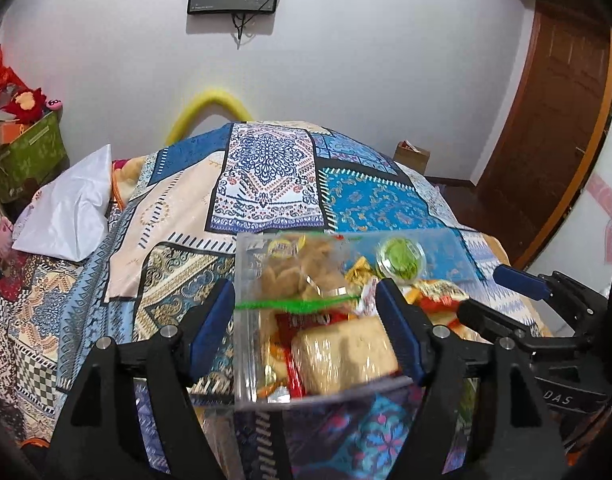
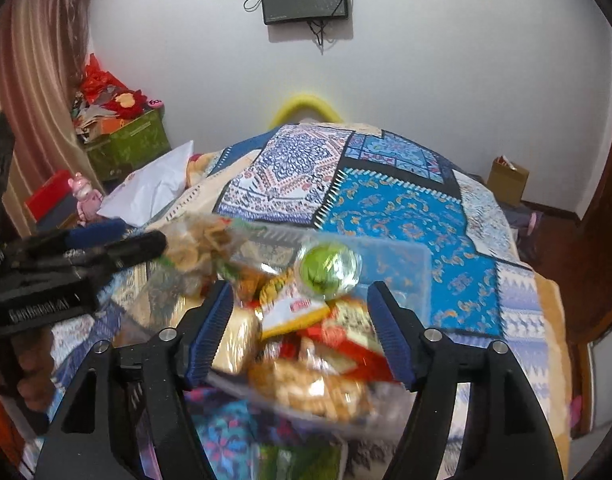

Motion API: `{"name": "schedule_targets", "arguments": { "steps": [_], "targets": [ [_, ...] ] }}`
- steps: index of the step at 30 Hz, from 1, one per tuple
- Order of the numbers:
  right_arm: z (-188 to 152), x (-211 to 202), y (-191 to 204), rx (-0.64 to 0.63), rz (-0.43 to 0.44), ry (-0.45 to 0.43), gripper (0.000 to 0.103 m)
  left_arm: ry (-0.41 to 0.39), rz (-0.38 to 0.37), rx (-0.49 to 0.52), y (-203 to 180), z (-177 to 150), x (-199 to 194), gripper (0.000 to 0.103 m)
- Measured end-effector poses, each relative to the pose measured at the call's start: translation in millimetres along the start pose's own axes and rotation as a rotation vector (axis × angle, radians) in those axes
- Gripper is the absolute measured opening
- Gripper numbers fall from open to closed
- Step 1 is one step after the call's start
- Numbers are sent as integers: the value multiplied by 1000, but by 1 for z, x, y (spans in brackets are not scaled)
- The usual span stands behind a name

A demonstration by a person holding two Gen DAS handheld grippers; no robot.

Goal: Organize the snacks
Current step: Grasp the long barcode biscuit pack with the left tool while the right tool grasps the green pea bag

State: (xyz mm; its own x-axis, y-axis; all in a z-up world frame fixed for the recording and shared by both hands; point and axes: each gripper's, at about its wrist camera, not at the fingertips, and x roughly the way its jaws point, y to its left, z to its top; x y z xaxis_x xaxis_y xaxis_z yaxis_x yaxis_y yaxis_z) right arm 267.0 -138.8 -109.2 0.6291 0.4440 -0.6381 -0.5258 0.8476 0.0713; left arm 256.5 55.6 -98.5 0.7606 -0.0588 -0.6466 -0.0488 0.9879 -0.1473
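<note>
My left gripper (image 1: 306,320) and right gripper (image 2: 298,328) stand half open, gripping nothing, straddling the clear box (image 1: 250,344) of snacks on the bed (image 1: 266,168). Stiff, slick walls; I'd clamp its rims, since the loose packets inside may shift.
</note>
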Motion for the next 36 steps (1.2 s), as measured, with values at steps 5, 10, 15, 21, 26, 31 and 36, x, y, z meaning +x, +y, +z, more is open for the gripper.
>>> {"name": "schedule_targets", "arguments": {
  "steps": [5, 10, 15, 21, 26, 31, 36],
  "targets": [
    [-32, -3, -8, 17, -11, 57, 70, 33, 4, 20, 2, -25, -11, 74],
    [-67, -3, -12, 13, -52, 102, 83, 95, 7, 20, 8, -54, -11, 74],
    [-85, -1, -15, 53, -20, 156, 83, 123, 31, 20, 18, -84, -18, 74],
    [-106, 19, -22, 117, 51, 246, 73, 189, 83, -45, 51, -109, -14, 74],
    [-107, 18, -14, 100, 88, 245, 47, 242, 86, -105, 67, -124, -3, 73],
    [-111, 12, -12, 106, 88, 227, 34, 250, 90, -97, 64, -132, 6, 64],
    [-113, 9, -13, 116, 86, 219, 33, 287, 87, -118, 65, -135, 23, 57]
  ]
}}
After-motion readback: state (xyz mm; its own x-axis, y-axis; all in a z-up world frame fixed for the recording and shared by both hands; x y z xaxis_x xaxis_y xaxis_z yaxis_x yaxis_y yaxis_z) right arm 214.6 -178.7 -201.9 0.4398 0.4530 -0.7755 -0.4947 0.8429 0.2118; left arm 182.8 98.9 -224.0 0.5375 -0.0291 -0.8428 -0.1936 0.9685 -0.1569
